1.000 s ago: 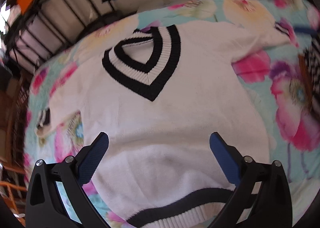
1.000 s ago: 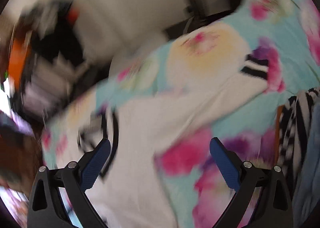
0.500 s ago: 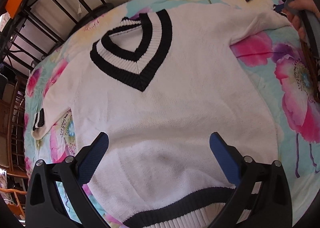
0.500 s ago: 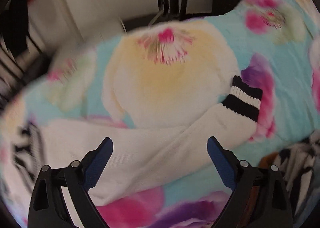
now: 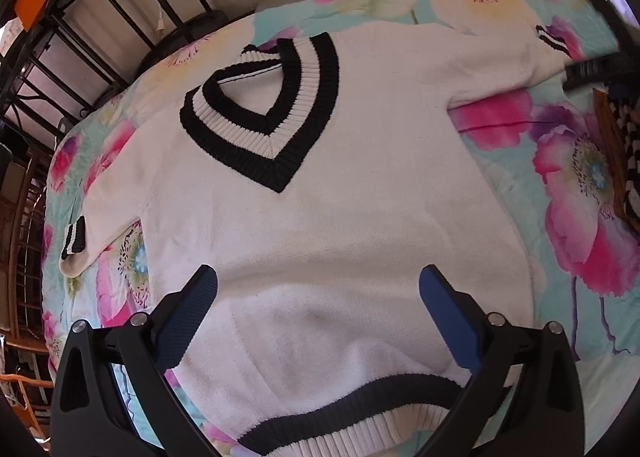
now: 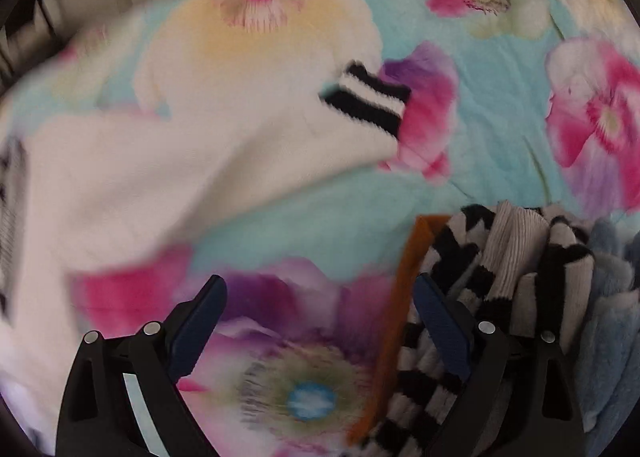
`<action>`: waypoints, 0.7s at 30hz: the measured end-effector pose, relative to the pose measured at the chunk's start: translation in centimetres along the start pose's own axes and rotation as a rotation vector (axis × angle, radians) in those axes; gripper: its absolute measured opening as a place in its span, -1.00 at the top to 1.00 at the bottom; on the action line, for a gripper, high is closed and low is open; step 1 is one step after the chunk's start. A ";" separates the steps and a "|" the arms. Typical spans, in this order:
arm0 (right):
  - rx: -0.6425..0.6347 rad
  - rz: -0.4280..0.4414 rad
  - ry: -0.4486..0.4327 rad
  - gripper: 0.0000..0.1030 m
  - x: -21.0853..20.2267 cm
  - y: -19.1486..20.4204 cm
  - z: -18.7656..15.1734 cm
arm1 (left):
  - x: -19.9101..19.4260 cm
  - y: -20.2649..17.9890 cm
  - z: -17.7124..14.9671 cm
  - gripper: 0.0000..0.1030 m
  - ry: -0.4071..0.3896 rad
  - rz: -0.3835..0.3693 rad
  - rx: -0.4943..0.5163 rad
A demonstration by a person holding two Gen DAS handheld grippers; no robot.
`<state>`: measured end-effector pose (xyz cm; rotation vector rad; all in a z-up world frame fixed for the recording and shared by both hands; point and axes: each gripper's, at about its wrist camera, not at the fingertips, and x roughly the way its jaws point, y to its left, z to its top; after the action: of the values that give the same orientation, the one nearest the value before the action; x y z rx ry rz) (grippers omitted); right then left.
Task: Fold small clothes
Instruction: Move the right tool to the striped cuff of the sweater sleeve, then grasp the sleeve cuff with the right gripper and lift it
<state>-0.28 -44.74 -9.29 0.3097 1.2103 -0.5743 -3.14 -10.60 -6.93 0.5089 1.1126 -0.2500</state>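
The left gripper [image 5: 318, 293] hangs wide open over the lower body of a white sweater [image 5: 320, 217], gripping nothing. The sweater lies flat on a flowered bedsheet [image 5: 572, 197], its black-striped V-neck toward the upper left of the frame and one cuff [image 5: 554, 41] at the upper right. The right gripper [image 6: 320, 309] is also wide, its jaws having just been closing slightly with only sheet between them; a pile of striped clothes [image 6: 500, 277] sits at lower right.
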 end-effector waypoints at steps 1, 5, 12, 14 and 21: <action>0.065 0.065 -0.035 -0.81 -0.5 -0.7 0.6 | 0.0 -0.2 0.0 -0.91 -0.002 0.003 0.007; 0.366 0.331 -0.099 -0.69 -0.4 -3.6 4.8 | 0.6 -0.4 -0.4 -0.91 0.010 0.024 0.024; 0.355 0.283 -0.004 -0.08 4.0 0.8 7.4 | 2.4 0.1 -0.5 -0.91 0.060 0.022 0.004; 0.368 0.267 0.013 -0.08 5.2 0.9 7.6 | 2.6 0.0 -0.5 -0.91 0.061 0.030 0.010; 0.397 0.191 0.026 0.89 5.7 -0.2 7.0 | 2.8 0.2 -0.4 -0.91 0.069 0.027 0.003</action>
<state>6.46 -49.99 -12.28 0.7625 1.0715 -0.6433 -2.17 -10.03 -9.56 0.5378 1.1722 -0.2118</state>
